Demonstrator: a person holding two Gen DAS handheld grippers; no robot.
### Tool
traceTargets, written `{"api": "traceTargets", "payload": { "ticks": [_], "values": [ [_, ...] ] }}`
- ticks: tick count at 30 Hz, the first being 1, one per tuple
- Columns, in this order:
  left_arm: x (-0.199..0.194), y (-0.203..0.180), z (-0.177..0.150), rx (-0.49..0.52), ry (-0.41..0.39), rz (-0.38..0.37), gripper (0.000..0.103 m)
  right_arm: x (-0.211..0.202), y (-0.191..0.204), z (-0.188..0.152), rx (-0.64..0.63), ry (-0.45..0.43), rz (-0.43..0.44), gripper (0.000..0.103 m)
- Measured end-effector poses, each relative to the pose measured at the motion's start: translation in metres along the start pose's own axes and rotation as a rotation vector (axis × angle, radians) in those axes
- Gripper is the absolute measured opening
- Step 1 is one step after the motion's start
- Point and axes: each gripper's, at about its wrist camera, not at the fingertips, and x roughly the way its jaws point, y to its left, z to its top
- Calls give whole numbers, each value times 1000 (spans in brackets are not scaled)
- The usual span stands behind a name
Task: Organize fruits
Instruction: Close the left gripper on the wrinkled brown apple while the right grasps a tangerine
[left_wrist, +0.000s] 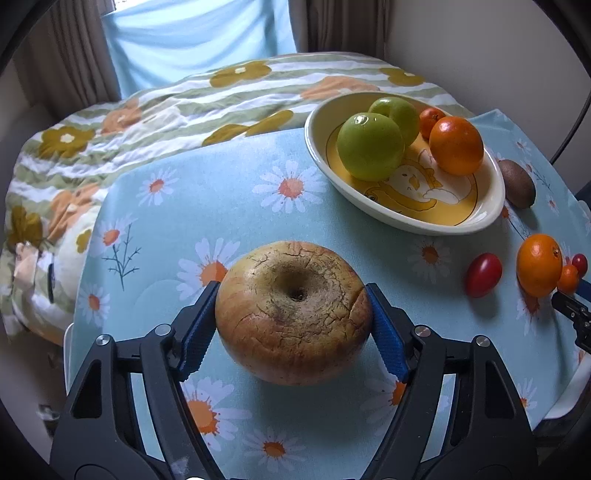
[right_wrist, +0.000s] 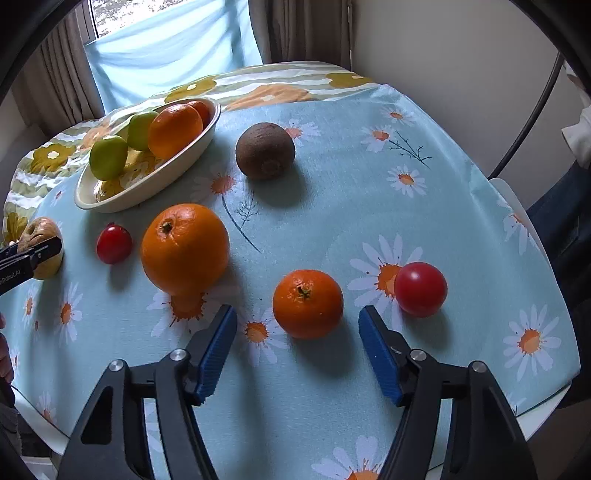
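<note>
1. Fruits lie scattered over the daisy-print desk (right_wrist: 332, 192); a cream dish (left_wrist: 495, 199) at its far side holds two green apples (left_wrist: 369, 146) and two oranges (left_wrist: 456, 144).
2. The left gripper (left_wrist: 291, 295) has its blue pads against both flanks of a cracked, russet apple (left_wrist: 293, 314) resting on the cloth.
3. The right gripper (right_wrist: 297, 325) hangs with jaws partly apart, a small tangerine (right_wrist: 307, 303) just ahead of the tips, untouched.
4. A big orange (right_wrist: 184, 249), kiwi (right_wrist: 265, 150) and two red tomatoes (right_wrist: 420, 289) sit nearby.
</note>
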Motion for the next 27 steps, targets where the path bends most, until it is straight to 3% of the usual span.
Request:
{"api": "traceTargets", "payload": {
  "ticks": [18,22,27],
  "values": [
    [-9,-3,-12,10,22,-26,80,5,-1,5,-4,6,-4,51],
    [-14,-7,-19,15,25,-37,80,5,1,5,-26,3,-17,35],
    [-19,-6,-22,-22,33,-61,80,2,-1,6,-24,5,-6,34]
  ]
}}
